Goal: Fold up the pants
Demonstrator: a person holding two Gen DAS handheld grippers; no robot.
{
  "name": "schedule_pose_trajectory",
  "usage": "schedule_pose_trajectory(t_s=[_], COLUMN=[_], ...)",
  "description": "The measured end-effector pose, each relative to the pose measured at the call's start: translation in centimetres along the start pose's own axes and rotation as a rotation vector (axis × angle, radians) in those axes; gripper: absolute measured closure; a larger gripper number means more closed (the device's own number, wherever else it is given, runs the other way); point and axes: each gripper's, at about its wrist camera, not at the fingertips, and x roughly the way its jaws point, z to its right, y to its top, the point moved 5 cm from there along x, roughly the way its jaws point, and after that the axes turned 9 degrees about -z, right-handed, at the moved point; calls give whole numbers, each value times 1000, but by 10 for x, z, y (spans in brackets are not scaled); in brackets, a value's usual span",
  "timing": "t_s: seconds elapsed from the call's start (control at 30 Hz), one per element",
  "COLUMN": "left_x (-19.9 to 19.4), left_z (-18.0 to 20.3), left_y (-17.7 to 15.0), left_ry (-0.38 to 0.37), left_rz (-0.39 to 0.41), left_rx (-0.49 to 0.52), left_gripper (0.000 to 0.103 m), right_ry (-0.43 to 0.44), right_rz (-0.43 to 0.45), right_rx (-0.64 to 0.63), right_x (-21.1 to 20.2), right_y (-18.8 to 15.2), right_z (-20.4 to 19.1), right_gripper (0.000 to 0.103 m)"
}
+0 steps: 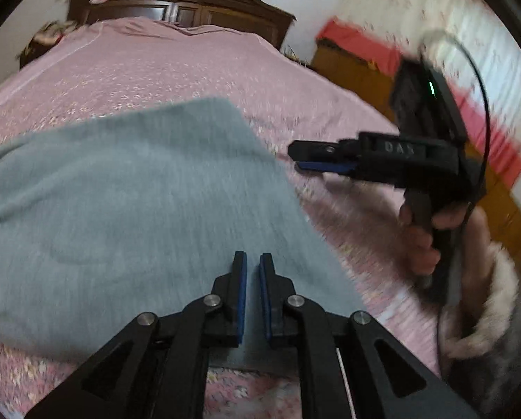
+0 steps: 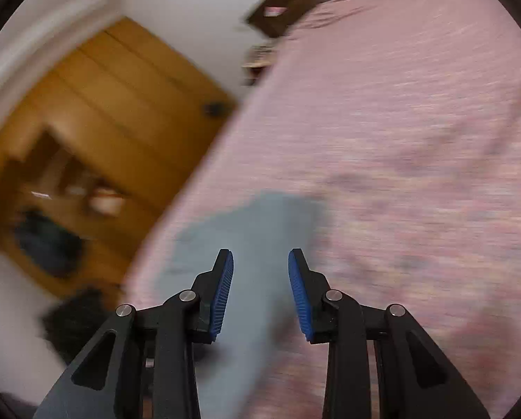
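Grey soft-knit pants (image 1: 127,209) seen spread flat, partly folded, on pink floral bed cover (image 1: 155,70). Left gripper (image 1: 253,265) nearly closed, nothing held. Right gripper (image 2: 260,262) parted, empty, above pants' right edge. Further folds judged outstanding.

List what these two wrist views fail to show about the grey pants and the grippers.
- Left wrist view: the grey pants run off the left edge, and the left gripper covers their near edge, so any grip is hidden.
- Left wrist view: the right gripper is seen side-on and blurred; its gap is unreadable.
- Right wrist view: motion blur smears the pants and pink bedspread; folds cannot be made out.
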Motion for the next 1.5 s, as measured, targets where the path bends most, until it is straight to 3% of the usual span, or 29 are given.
schedule_pose_trajectory(t_s=[0.07,0.1,0.13,0.17,0.2,0.27,0.37,0.47,0.53,0.63,0.67,0.7,0.73,0.8,0.83,0.87,0.9,0.93,1.0,1.07,1.17,1.3,1.5], left_x=[-9,-10,-8,-5,5,14,19,20,20,22,19,14,11,11,10,10,10,10,9,7,2,-2,-4], left_z=[4,8,15,22,27,29,32,26,28,27,20,22,23,20,20,21,20,20,20,16,12,10,10], left_y=[4,5,2,1,-3,-10,-14,-9,-9,-7,-7,-11,-13,-16,-16,-16,-17,-18,-19,-20,-20,-22,-24], left_ry=[-12,-15,-19,-15,-3,15,6,-20,-30,-22,-18,-15,-13,-16,-20,-22,-21,-21,-26,-48,-104,-116,-127], left_rz=[49,64,66,51,17,-17,-19,-23,-21,-21,-20,-17,-16,-14,-11,-11,-13,-14,-11,-6,-4,-1,-4], left_rx=[-9,0,18,37,57,78,68,49,43,51,53,56,59,59,56,55,55,55,56,41,11,9,6], left_gripper=[97,97,97,97,97,97,97,97,97,97,97,97,97,97,97,97,97,97,97,97,97,97,97], right_ry=[86,49,-45,-137,-99,21,-171,45,131,243,185,64,26,31,-25,-76,-96,-47,119,172,71,90,38], right_rz=[-86,-128,-166,-193,-191,-110,36,79,67,-57,-120,-152,-157,-91,-43,2,35,42,19,-10,-145,-241,-304], right_rx=[-34,-53,-73,-65,-5,151,151,203,154,75,62,48,61,115,134,145,172,218,292,308,241,203,174], right_x=[33,46,59,71,73,61,29,17,15,36,58,74,80,71,62,52,39,30,12,-5,5,13,65], right_y=[2,4,7,13,21,39,59,57,54,44,36,33,32,35,38,40,37,31,17,2,-25,-23,-3], right_z=[-15,-12,-3,18,34,62,81,78,64,40,36,43,50,58,61,62,64,66,63,58,38,27,5], right_gripper=[68,71,75,103,103,103,101,99,98,93,93,103,103,103,103,99,89,82,55,47,46,46,46])
